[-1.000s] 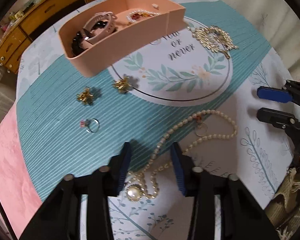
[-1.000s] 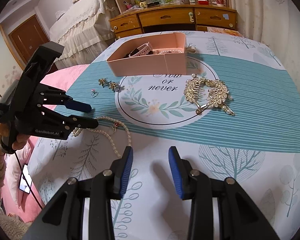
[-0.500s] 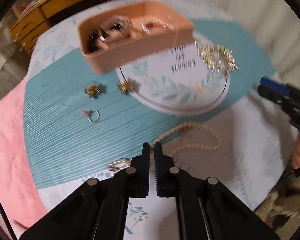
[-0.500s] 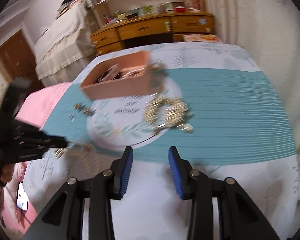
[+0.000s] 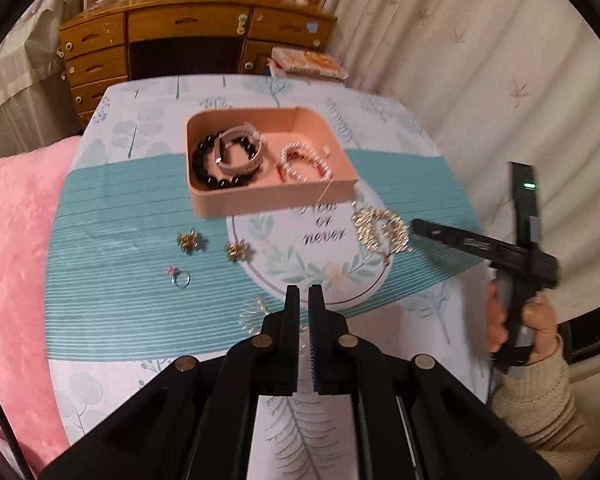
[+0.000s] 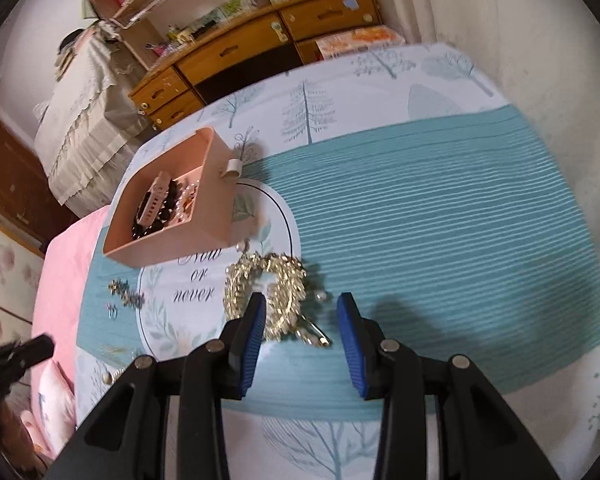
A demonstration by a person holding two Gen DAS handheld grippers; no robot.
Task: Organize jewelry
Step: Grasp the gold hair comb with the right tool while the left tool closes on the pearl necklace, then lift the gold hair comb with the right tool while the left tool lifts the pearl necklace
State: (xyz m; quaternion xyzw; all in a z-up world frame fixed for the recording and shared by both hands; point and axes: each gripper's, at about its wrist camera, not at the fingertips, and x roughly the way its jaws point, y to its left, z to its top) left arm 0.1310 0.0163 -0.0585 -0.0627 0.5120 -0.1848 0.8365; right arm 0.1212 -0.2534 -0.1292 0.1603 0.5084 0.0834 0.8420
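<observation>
My left gripper (image 5: 304, 294) is shut on the pearl necklace; a blurred bunch of its pearls (image 5: 254, 312) hangs just left of the fingers, above the cloth. Beyond stands the pink box (image 5: 276, 200) holding a black bead bracelet (image 5: 208, 170), a pale watch band (image 5: 244, 148) and a pearl bracelet (image 5: 304, 160). Two gold earrings (image 5: 188, 240) and a ring (image 5: 180, 278) lie on the teal stripe. My right gripper (image 6: 302, 304) is open over the gold ornament (image 6: 276, 280), which lies partly between its fingers without the pads touching it.
A printed tablecloth (image 6: 440, 220) covers the table, with a pink blanket (image 5: 16, 240) at its left. A wooden dresser (image 5: 188, 44) and books (image 5: 308, 62) stand behind, a curtain (image 5: 480, 60) at the right. A hand (image 5: 538, 320) holds the right gripper.
My left gripper shut on the pearl necklace and rose, lifting it off the cloth. My right gripper swung across to the gold ornament and rolled, jaws unchanged.
</observation>
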